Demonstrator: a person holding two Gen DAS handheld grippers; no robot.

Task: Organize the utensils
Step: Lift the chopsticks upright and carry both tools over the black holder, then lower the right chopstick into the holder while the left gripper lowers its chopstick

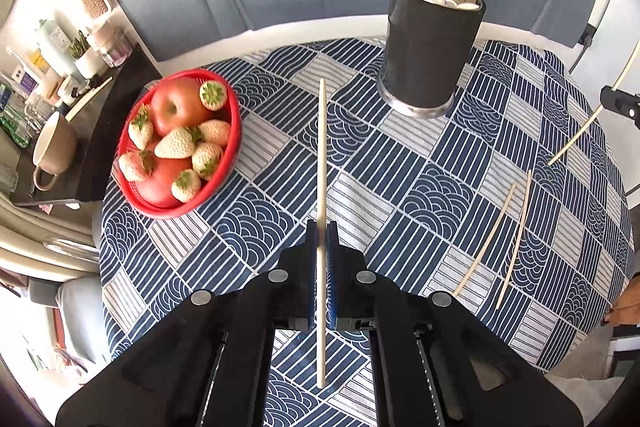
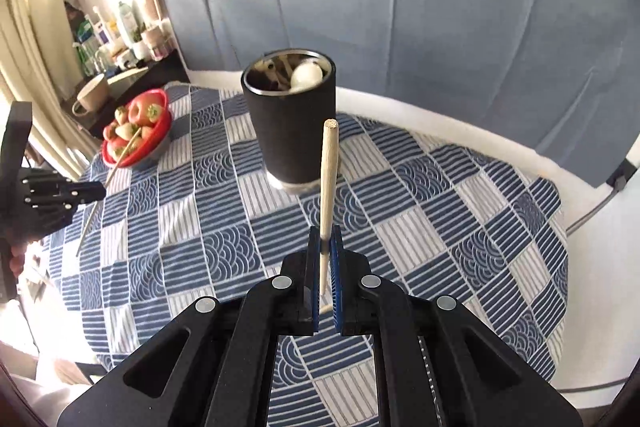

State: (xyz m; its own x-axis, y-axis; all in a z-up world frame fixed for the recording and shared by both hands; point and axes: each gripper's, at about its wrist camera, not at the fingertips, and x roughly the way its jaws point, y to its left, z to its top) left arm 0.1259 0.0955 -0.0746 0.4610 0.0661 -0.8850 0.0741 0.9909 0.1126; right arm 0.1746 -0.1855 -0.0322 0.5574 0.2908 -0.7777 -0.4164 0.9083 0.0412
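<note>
Both tools clamped on chopsticks above the patterned desk

The left tool (image 1: 321, 227) is closed tight on a chopstick (image 1: 322, 155), lifted clear of the desk (image 1: 400, 163) beside the red fruit bowl (image 1: 232, 147). Two loose chopsticks (image 1: 500, 227) lie flat further right. The right tool (image 2: 325, 233) pinches its own chopstick (image 2: 329, 171), tilted up before the black utensil holder (image 2: 290, 131).

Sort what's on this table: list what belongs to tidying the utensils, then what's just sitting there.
Part of the job:
- chopstick clamped in the left hand-held gripper
- chopstick clamped in the right hand-held gripper
- two loose chopsticks on the cloth
- black utensil holder, already holding utensils

Just lying about:
- red fruit bowl
- mug on the side table
</note>
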